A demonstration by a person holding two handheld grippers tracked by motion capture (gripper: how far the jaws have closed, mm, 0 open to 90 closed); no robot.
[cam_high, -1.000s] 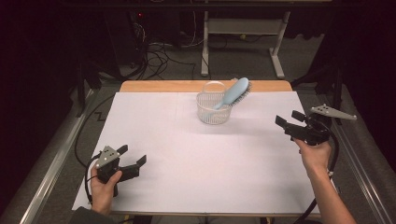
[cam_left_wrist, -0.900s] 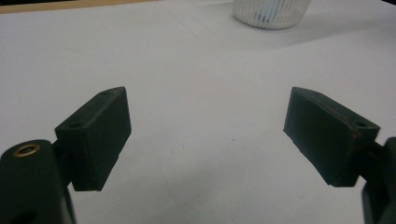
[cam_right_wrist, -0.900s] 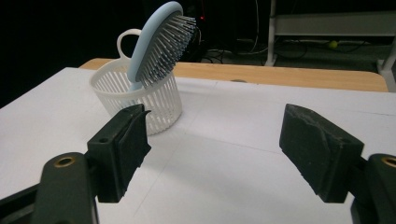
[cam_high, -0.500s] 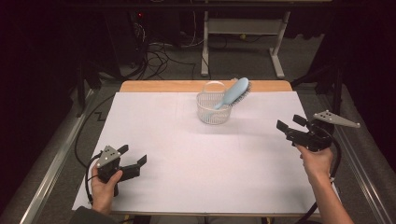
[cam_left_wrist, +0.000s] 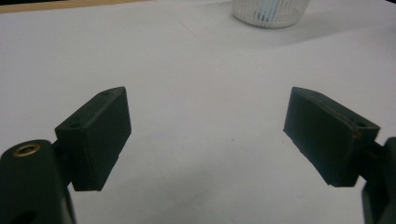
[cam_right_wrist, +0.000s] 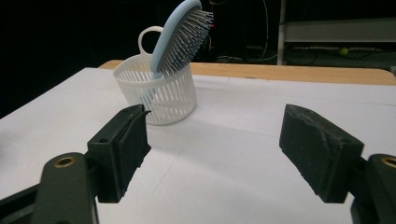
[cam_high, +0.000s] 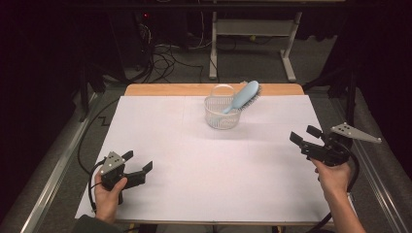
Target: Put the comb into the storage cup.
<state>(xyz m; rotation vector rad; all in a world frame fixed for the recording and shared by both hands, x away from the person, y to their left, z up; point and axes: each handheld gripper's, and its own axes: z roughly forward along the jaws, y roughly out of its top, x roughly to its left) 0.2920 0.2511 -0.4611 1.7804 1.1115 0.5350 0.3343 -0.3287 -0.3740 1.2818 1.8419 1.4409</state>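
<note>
A white slotted basket (cam_high: 222,112) (cam_right_wrist: 161,93) (cam_left_wrist: 271,10) stands at the far middle of the table. A light blue hairbrush (cam_high: 244,95) (cam_right_wrist: 180,35) leans in it, handle down, bristle head sticking out over the rim. My left gripper (cam_high: 137,164) (cam_left_wrist: 208,133) rests open near the front left corner, nothing between its jaws. My right gripper (cam_high: 305,136) (cam_right_wrist: 212,149) is held open at the right edge, pointing toward the basket from a distance, jaws empty.
The table (cam_high: 194,160) is covered in white paper, with a wooden edge strip (cam_high: 165,89) at the far side. Metal rails run along both sides. Cables and a metal frame (cam_high: 252,34) lie on the dark floor beyond.
My right gripper has drifted a little toward the near side and slightly lower along the right edge. The left gripper, basket and brush have stayed put.
</note>
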